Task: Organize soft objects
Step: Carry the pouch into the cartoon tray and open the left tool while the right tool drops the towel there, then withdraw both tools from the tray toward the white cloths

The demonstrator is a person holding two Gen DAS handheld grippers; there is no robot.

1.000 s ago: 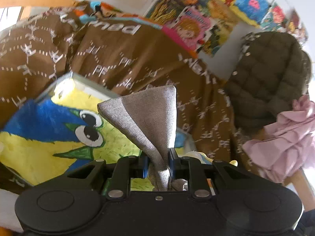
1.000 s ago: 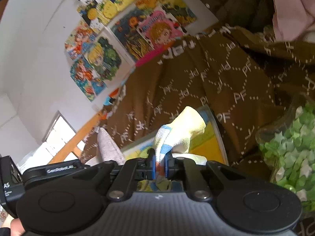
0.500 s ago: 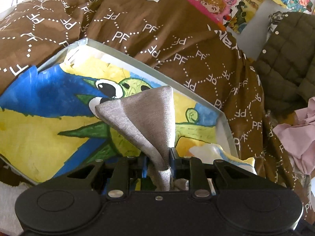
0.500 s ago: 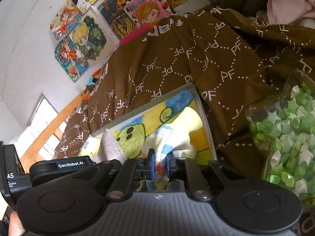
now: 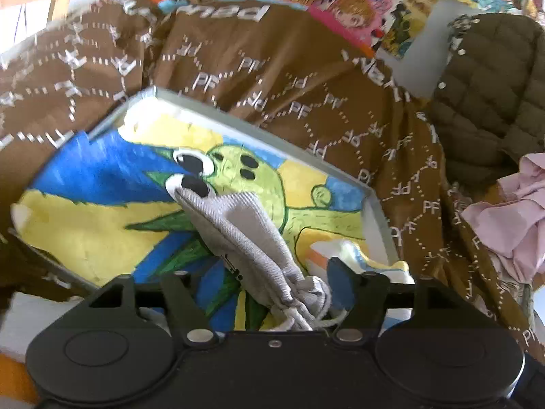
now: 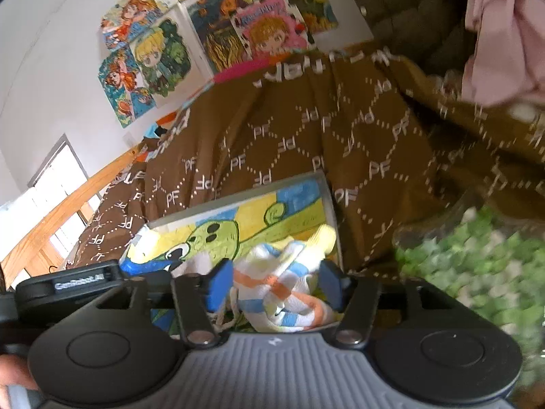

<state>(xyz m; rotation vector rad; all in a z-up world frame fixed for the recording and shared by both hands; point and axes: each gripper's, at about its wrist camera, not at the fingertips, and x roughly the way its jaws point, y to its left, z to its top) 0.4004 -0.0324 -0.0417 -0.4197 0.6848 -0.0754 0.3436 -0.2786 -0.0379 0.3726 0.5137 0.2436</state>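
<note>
Both grippers have opened over the painted tray (image 5: 245,116) on brown bedding (image 5: 306,78).

The bed is covered by a brown quilt (image 5: 306,78) with a white "PF" pattern. Directly on the quilt lie a shallow painted tray (image 5: 272,134), an olive quilted jacket (image 5: 490,102), and pink cloth (image 5: 511,218).

White wall (image 6: 51,68) hung with colourful cartoon posters (image 6: 150,58), some overlapping. Below them, a bed covered by a brown quilt (image 6: 306,136) printed with white dotted "PF" lettering. A wooden rail (image 6: 68,201) runs along the quilt's far edge, with a bright daylit window (image 6: 51,184) beside it.
</note>
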